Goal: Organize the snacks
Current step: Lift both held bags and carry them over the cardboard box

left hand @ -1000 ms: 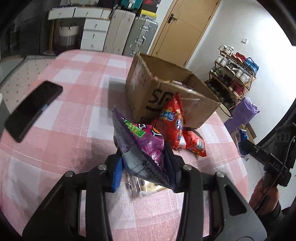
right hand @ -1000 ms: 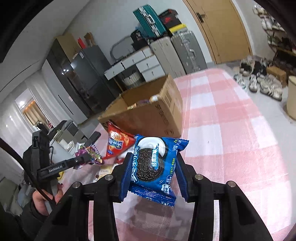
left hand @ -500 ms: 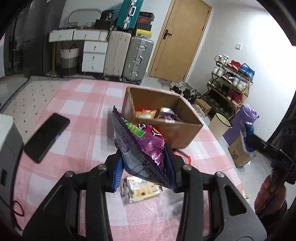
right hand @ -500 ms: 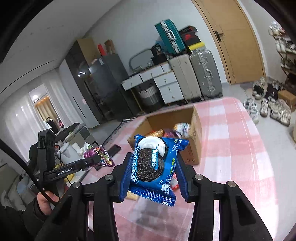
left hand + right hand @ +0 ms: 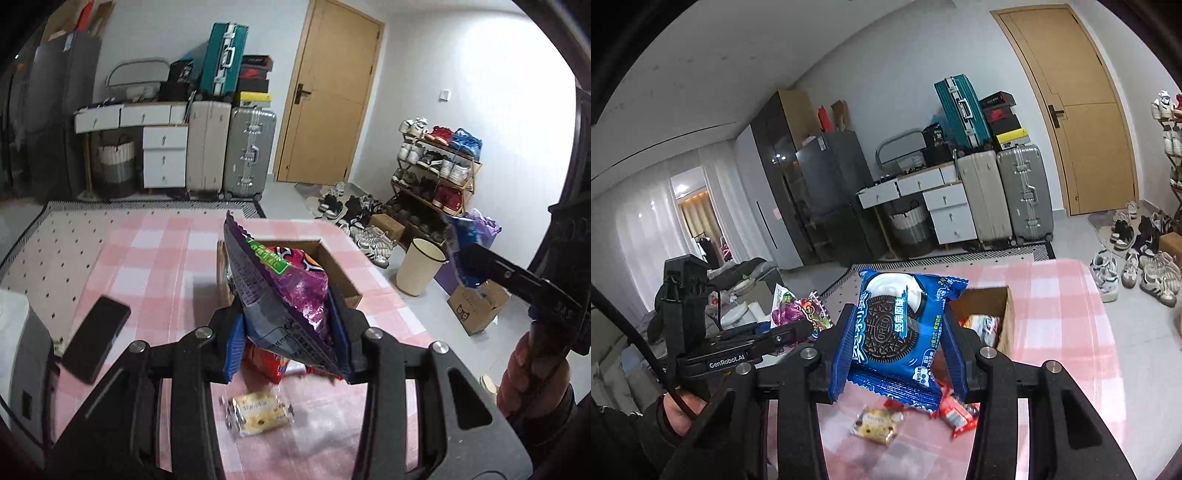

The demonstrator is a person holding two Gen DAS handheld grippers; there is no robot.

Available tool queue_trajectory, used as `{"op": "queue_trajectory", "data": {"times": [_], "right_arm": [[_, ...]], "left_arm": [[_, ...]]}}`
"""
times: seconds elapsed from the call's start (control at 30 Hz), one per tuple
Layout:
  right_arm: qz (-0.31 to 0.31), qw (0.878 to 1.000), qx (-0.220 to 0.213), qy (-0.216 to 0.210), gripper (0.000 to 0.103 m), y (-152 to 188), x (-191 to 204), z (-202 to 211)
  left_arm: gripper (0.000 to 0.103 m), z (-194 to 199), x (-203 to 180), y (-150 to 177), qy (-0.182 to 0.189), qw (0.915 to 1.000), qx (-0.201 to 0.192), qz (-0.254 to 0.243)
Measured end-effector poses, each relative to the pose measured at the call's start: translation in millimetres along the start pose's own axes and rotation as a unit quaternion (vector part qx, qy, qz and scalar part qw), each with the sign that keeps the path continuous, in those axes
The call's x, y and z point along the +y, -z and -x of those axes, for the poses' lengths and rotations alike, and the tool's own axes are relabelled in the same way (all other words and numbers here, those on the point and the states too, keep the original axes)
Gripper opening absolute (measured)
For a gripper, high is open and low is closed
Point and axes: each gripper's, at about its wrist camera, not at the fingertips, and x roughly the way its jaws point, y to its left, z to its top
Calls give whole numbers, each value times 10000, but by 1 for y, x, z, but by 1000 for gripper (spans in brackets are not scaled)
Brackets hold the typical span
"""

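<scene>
Left wrist only: phone [image 5: 94, 338] at 9 o'clock on table [image 5: 155, 254]. L tool [image 5: 288, 332] clamps purple bag [image 5: 284, 291]; R tool [image 5: 901, 358] clamps Oreo pack [image 5: 897, 332], both raised above box [image 5: 990, 306].

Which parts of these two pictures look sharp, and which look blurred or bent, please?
Left wrist view: the purple bag is sharp, the cracker pack below is smeared, and the door bows.
Right wrist view: the cookie pack is crisp, the box blurred.
</scene>
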Motion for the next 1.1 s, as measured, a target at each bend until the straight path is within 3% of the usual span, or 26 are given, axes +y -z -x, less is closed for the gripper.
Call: {"op": "queue_trajectory", "data": {"times": [0.43, 0.83, 1.1], "right_arm": [[150, 9999, -27, -36, 44, -55, -3, -27], [187, 9996, 169, 141, 44, -81, -36, -80], [129, 9988, 436, 162, 44, -85, -62, -134]], "left_arm": [[38, -14, -31, -74, 227, 9991, 69, -348], [38, -100, -19, -126, 206, 9992, 238, -245], [38, -177, 4, -130, 158, 9983, 535, -175]]}}
